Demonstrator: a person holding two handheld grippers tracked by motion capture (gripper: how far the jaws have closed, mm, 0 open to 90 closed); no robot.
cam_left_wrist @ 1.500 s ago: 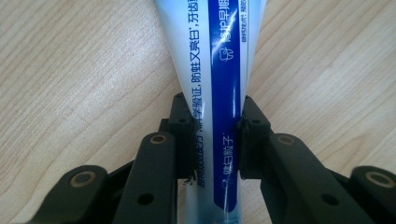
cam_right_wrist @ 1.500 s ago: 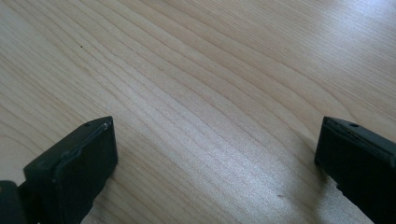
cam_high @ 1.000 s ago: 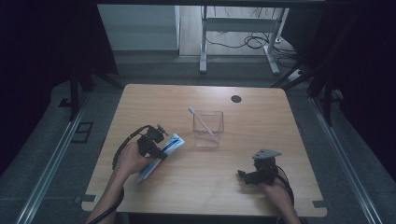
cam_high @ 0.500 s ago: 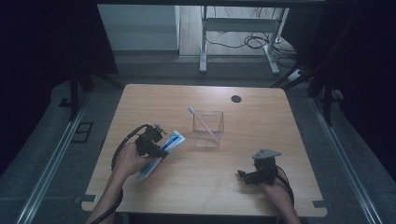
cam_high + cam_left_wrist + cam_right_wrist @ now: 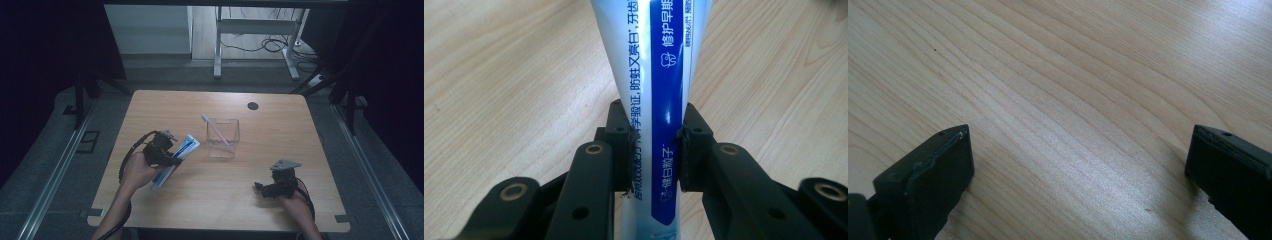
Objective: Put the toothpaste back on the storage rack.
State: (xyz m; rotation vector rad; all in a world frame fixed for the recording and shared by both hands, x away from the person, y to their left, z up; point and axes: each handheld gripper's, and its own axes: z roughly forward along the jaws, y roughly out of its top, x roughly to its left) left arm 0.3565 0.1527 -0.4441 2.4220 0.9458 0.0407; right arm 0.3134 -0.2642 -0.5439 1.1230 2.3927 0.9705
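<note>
- I see a clear square cup (image 5: 223,138) standing mid-table with a pink toothbrush (image 5: 215,129) leaning inside it, head up toward the far left; it sits just right of my toothpaste tube (image 5: 176,159), apart from it.
- A small dark round spot (image 5: 253,106) lies on the wooden table (image 5: 280,130) near the far edge, well clear of both hands.
- The tube is soft, white with a blue band and printed characters (image 5: 659,100), flat and widening away from the jaws.
- My left gripper (image 5: 655,150) is clamped on the tube's narrow part, both pads pressing its sides; the tube slants up toward the cup, over the table's left half.
- My left hand (image 5: 137,170) is angled toward the table's middle.
- My right gripper (image 5: 1080,165) hangs wide open over bare pale woodgrain at the near right, holding nothing.
</note>
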